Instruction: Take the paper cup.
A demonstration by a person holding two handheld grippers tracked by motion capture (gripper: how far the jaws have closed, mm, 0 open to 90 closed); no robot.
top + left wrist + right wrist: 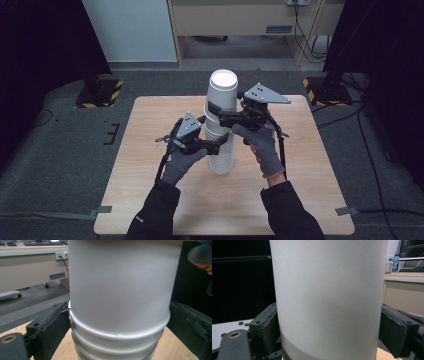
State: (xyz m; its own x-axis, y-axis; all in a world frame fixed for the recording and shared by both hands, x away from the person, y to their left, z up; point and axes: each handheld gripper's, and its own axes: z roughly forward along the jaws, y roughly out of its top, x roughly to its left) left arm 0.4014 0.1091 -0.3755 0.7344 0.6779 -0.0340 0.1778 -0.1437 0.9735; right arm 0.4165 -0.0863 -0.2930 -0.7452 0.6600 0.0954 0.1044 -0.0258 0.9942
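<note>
Near the middle of the table (150, 150), the stack of white paper cups (221, 127) is clasped low by the left gripper (212, 146), while the top cup (223, 90) is apparently pinched by the right gripper (215, 114).

White cup (329, 297) stands between the hand-held gripper (329, 332) jaws, both pads touching it

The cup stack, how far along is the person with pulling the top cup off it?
Done: both grippers are placed. The left gripper clamps the stack at its rolled rims, low down. The right gripper is closed around the top cup higher up. In hand: the hold on both. Left: the top cup is still nested in the stack on the table, so the actual lift and setting it down remain.
</note>
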